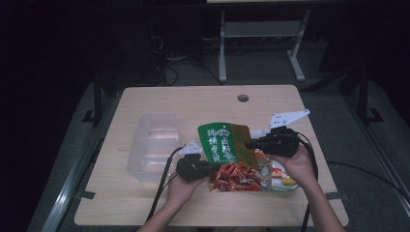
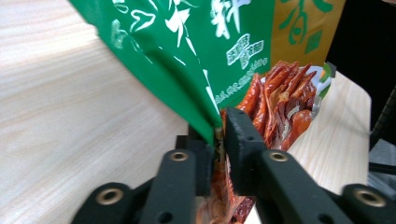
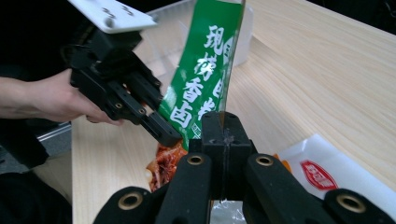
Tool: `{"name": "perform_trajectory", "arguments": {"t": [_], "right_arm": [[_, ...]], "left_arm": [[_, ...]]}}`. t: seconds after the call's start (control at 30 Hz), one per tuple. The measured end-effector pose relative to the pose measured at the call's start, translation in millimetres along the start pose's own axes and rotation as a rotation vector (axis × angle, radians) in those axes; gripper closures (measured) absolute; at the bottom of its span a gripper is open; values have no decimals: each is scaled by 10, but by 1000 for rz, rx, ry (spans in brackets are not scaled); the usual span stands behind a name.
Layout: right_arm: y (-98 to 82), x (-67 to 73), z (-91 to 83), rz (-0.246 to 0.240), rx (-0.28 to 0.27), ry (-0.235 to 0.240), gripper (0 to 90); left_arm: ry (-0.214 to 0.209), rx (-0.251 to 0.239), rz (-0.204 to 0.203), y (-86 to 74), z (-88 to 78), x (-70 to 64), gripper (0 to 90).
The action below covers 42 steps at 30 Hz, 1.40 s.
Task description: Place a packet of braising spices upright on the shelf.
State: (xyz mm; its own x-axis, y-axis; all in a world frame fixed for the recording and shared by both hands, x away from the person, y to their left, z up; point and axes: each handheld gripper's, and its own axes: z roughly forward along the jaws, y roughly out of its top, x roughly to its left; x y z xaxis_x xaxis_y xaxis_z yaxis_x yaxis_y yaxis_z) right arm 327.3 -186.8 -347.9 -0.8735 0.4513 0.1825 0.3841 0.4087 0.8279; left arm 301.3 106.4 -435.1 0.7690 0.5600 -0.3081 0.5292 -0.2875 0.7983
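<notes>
- The green snack bag [image 1: 227, 145] is held up off the wooden table [image 1: 145, 203], tilted, with its printed red lower part hanging just in front of the person.
- The left gripper [image 1: 205, 166] is clamped on the bag's left edge; in the left gripper view its jaws pinch the green film right at the seam of the bag [image 2: 219, 70], with only a thin fold between them.
- The right gripper [image 1: 249, 144] is clenched on the bag's right side; in the right gripper view its jaws meet on the edge of the bag [image 3: 205, 79].
- Seen from the right gripper view, the left gripper [image 3: 170, 135] bites the bag just below the white lettering, near the red print.
- A second snack packet [image 1: 278, 176], white with a red mark, lies flat on the table under the bag's right corner.
- A clear plastic tray [image 1: 154, 145] stands on the table to the left of the bag, apart from it.
- Risk: both holds are narrow pinches on slick film. If the hands pull apart unevenly, the film could slide out of one pair of jaws and the bag would swing or drop onto the white packet.
- Risk: pulling hard at the seam could tear the bag open suddenly and spill its contents across the table.
- Risk: a swing leftward could knock the light tray.
</notes>
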Motion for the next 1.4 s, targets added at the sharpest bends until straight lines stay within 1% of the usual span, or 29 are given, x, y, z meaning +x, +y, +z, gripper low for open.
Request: {"name": "perform_trajectory", "arguments": {"t": [0.03,0.07,0.1,0.13,0.17,0.2,0.23,0.27,0.3,0.33,0.4,0.43,0.47,0.5,0.53,0.57,0.6,0.63,0.77,0.83,1.03,1.07,1.13,1.17,1.2,1.23,1.3,1.33,1.4], "right_arm": [[-6,-4,1,0,2,-6,896],[-6,-4,1,0,2,-6,896],[-23,-18,0,7,5,-13,893],[-23,-18,0,7,5,-13,893],[-50,-38,-2,19,7,-21,887],[-50,-38,-2,19,7,-21,887],[-61,-42,0,22,10,-24,884],[-94,-55,14,32,14,-23,854],[-112,-58,26,39,16,-23,846],[-112,-58,26,39,16,-23,846],[-160,-68,71,51,27,-10,818],[-180,-69,99,61,35,-6,808],[-207,-75,150,73,56,16,784],[-216,-69,180,78,68,19,779],[-216,-69,180,78,68,19,779],[-239,-54,248,73,75,26,770],[-239,-54,248,73,75,26,770],[-254,-45,300,80,89,36,762],[-269,-39,359,87,96,44,763],[-263,-30,392,80,99,47,765],[-249,-13,439,79,107,42,793],[-248,-7,444,87,109,46,808],[-245,4,456,82,111,48,837],[-243,7,460,72,111,48,855],[-243,7,460,72,111,48,855],[-231,26,456,63,117,47,887],[-227,32,452,61,114,55,889],[-227,39,447,70,109,62,890],[-227,41,438,66,105,65,891]], "left_arm": [[0,0,0,0,0,0,830],[8,-3,3,-5,-7,-13,830],[15,-10,8,-10,-15,-20,851],[24,-19,9,-18,-25,-27,851],[31,-25,11,-23,-35,-32,862],[38,-27,25,-23,-44,-26,862],[45,-31,24,-29,-49,-31,864],[51,-33,23,-35,-53,-37,868],[61,-40,28,-54,-60,-42,869],[61,-40,28,-54,-60,-42,870],[61,-50,19,-70,-59,-59,871],[64,-47,26,-75,-64,-60,871],[66,-48,29,-79,-66,-64,873],[66,-51,28,-81,-66,-68,872],[65,-51,30,-81,-69,-71,872],[67,-48,39,-82,-79,-78,873],[67,-48,39,-82,-79,-78,873],[68,-49,40,-83,-82,-82,873],[72,-50,47,-91,-97,-84,873],[73,-53,40,-98,-106,-83,873],[73,-54,42,-109,-124,-75,872],[73,-54,40,-111,-125,-77,872],[74,-52,44,-114,-134,-75,872],[72,-53,44,-117,-140,-75,871],[72,-53,44,-117,-140,-75,870],[69,-55,42,-119,-150,-79,868],[67,-54,41,-121,-157,-80,859],[65,-55,42,-125,-166,-79,848],[52,-55,41,-136,-187,-81,835]]}}
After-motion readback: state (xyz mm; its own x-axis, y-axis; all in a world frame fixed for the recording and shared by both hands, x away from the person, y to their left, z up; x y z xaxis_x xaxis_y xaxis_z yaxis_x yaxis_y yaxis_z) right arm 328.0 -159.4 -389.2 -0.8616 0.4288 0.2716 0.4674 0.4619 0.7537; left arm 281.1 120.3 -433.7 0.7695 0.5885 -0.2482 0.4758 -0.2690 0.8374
